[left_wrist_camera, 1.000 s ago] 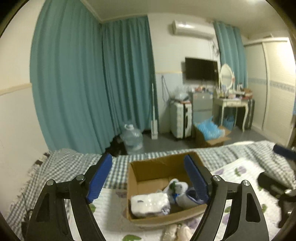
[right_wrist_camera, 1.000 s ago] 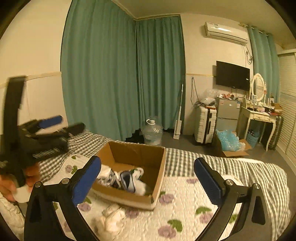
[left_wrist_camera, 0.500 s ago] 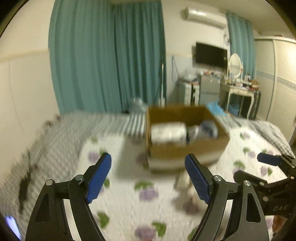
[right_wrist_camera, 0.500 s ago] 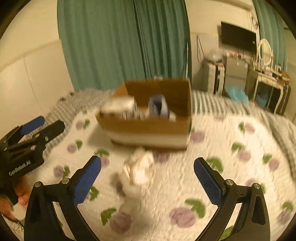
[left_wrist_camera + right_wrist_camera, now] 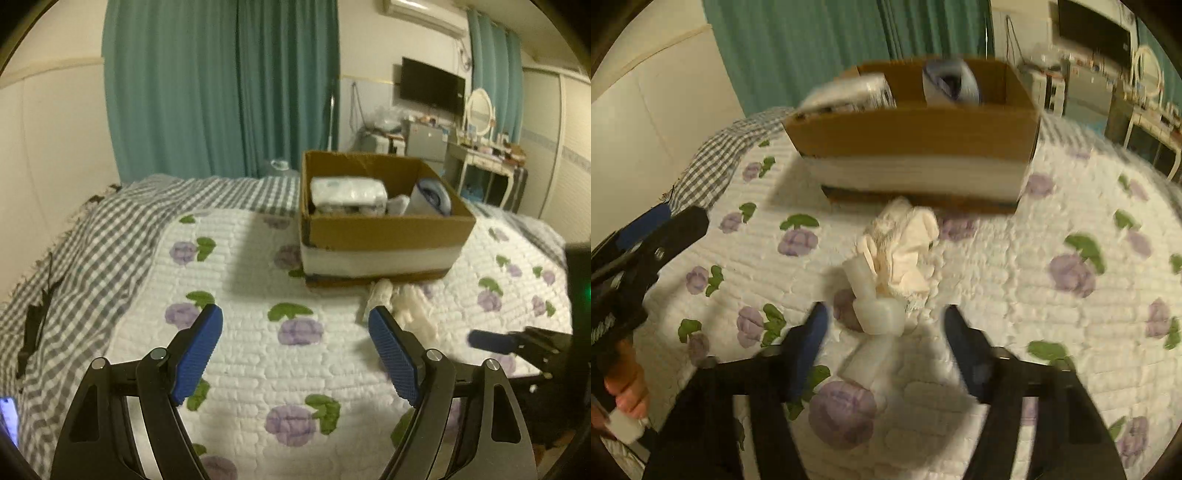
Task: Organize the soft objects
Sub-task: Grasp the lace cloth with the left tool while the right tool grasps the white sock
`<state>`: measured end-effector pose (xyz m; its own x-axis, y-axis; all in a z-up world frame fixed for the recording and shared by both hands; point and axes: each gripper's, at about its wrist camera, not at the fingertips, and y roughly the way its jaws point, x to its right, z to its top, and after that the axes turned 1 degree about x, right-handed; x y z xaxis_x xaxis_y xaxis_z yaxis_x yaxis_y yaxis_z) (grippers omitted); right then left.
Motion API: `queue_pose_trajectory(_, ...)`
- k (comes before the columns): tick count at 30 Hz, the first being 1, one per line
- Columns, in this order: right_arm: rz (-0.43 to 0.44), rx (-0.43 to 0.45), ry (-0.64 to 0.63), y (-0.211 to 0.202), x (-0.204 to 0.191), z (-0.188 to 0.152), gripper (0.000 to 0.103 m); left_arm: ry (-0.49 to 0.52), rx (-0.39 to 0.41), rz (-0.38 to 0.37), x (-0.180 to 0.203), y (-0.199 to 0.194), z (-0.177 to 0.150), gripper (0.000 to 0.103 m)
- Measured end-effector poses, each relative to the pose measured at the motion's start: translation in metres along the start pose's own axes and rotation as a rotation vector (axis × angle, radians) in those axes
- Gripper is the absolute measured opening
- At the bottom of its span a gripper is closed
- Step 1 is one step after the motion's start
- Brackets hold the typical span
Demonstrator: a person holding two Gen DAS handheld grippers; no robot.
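A cream-white bundle of cloth [image 5: 897,254] lies on the flowered quilt just in front of a cardboard box [image 5: 916,129]. It also shows in the left wrist view [image 5: 402,306], below the box [image 5: 384,225]. The box holds a white wrapped pack [image 5: 347,192] and a blue-and-white soft item [image 5: 432,195]. My right gripper [image 5: 884,321] is open, its fingers on either side of the bundle's near end, blurred by motion. My left gripper [image 5: 295,343] is open and empty above the quilt, left of the bundle.
A grey checked blanket [image 5: 92,236] covers the bed's left side and far edge. Teal curtains [image 5: 221,85] hang behind the bed. A dresser with a mirror [image 5: 480,147] and a TV stand at the far right. The left gripper shows at the right wrist view's left edge [image 5: 639,258].
Both grippers have dropped from above the box to low over the quilt. My right gripper has closed in on the cloth bundle and its jaws have narrowed around it.
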<state>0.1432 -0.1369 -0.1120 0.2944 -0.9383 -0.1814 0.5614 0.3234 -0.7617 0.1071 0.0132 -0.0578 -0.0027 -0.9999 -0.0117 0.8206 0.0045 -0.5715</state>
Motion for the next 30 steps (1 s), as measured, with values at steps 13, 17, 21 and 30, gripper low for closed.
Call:
queue_pose_trajectory(13,0.096,0.002,-0.022,0.000,0.000,-0.006,0.028,0.011,-0.012,0.009,0.004,0.008,-0.008,0.082)
queue_pose_trajectory(17,0.110,0.081,-0.040,-0.035,0.000,0.005,0.028,0.013,-0.020,-0.006,0.011,0.009,-0.005,0.082)
queue_pose_trajectory(21,0.029,0.157,-0.032,-0.059,0.017,0.018,0.028,0.012,-0.051,-0.042,0.025,0.015,-0.007,0.082)
queue_pose_trajectory(30,-0.150,0.140,0.068,-0.044,0.078,0.024,0.028,0.029,-0.148,-0.177,0.080,0.053,-0.020,0.082)
